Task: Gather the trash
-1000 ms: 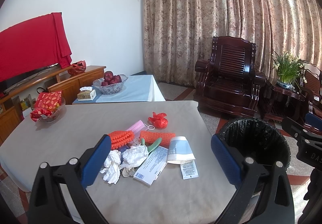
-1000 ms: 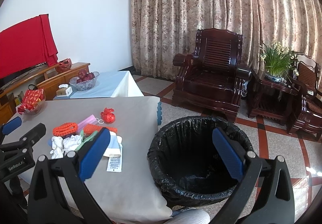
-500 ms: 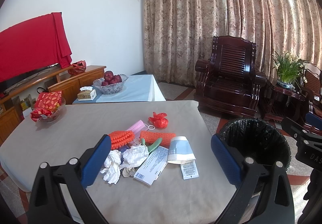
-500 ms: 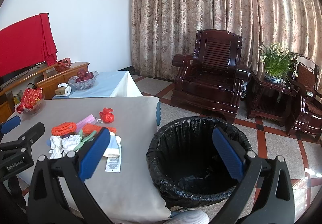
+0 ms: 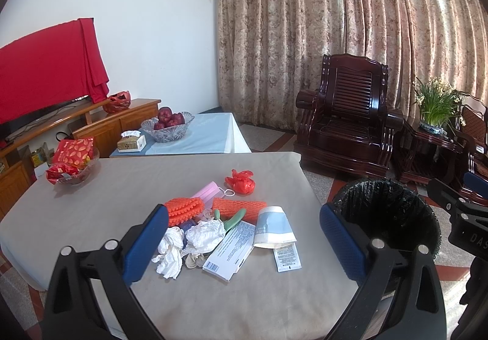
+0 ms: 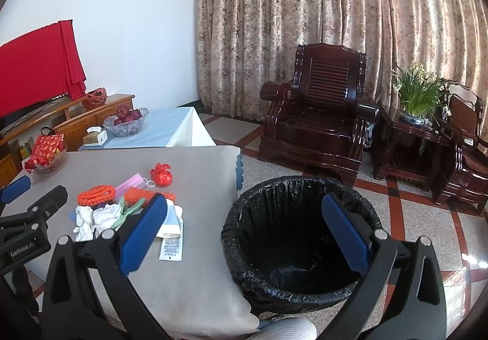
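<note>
A pile of trash lies on the beige table (image 5: 91, 202): crumpled white tissues (image 5: 202, 233), orange foam nets (image 5: 238, 207), a pink face mask (image 5: 206, 189), a red knotted bag (image 5: 241, 182), a flattened paper cup (image 5: 274, 228), a white printed box (image 5: 233, 248) and a small sachet (image 5: 286, 256). My left gripper (image 5: 241, 244) hovers open above the pile's near side, touching nothing. The bin with a black liner (image 6: 302, 233) stands on the floor right of the table. My right gripper (image 6: 244, 236) hangs open over the bin's near rim, empty. The pile (image 6: 122, 205) lies to its left.
A glass bowl of red snack packets (image 5: 73, 163) sits at the table's far left corner. Behind it a low table carries a fruit bowl (image 5: 167, 126) and a tissue box (image 5: 131, 141). A dark wooden armchair (image 6: 320, 114) and a side table with a plant (image 6: 418, 102) stand beyond the bin.
Both views have drifted only slightly; the right gripper has eased a little toward the bin. Nothing was taken hold of or moved.
</note>
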`<state>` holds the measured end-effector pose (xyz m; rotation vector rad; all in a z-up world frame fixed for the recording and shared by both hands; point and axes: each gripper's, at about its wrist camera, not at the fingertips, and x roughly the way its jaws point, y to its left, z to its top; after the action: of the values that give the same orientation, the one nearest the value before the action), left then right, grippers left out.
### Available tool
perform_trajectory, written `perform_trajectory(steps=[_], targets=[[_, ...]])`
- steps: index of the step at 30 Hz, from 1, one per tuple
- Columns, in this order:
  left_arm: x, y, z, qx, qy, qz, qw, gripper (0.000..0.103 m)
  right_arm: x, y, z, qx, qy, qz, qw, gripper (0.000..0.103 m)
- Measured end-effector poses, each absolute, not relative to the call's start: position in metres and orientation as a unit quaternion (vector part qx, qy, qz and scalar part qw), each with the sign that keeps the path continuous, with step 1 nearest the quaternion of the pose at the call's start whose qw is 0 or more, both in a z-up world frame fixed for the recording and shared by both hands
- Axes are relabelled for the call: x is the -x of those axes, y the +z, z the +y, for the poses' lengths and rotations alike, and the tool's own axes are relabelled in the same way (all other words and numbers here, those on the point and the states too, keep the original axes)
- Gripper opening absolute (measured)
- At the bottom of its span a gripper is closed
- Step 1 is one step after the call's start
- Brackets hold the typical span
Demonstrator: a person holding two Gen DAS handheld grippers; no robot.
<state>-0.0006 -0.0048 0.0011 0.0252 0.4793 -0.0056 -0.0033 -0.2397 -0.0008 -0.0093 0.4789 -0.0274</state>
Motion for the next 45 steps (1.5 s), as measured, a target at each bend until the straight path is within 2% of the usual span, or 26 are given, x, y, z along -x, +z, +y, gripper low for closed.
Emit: perform_trajectory(steps=[19, 28, 30, 32, 36, 39, 43, 45], targets=[[-0.001, -0.002, 0.001, -0.01, 0.001, 0.242, 0.97, 0.097, -0.01, -0.011, -0.226, 0.001, 0.003, 0.259, 0.966, 0.098], [-0.035, -0.035, 0.074, 0.005, 0.091, 0.267, 0.959, 0.097, -0.042, -0.043, -0.203, -0.012, 0.023, 0.286, 0.958, 0.098], [-0.042, -0.05, 0.094, 0.01, 0.102, 0.282, 0.954, 0.097, -0.051, -0.054, -0.19, -0.012, 0.041, 0.295, 0.955, 0.095], [-0.047, -0.063, 0.107, 0.012, 0.106, 0.294, 0.95, 0.097, -0.059, -0.061, -0.179, -0.009, 0.056, 0.301, 0.952, 0.081], [-0.057, -0.092, 0.126, 0.008, 0.102, 0.317, 0.943, 0.097, -0.087, -0.088, -0.151, -0.012, 0.086, 0.325, 0.942, 0.075], [-0.069, -0.114, 0.136, 0.014, 0.097, 0.333, 0.938, 0.095, -0.108, -0.11, -0.13, 0.005, 0.091, 0.346, 0.934, 0.06], [-0.079, -0.136, 0.139, 0.022, 0.079, 0.351, 0.933, 0.088, -0.122, -0.133, -0.116, 0.019, 0.089, 0.362, 0.928, 0.057], [-0.084, -0.144, 0.137, 0.021, 0.068, 0.357, 0.931, 0.084, -0.127, -0.141, -0.111, 0.027, 0.09, 0.368, 0.925, 0.052]])
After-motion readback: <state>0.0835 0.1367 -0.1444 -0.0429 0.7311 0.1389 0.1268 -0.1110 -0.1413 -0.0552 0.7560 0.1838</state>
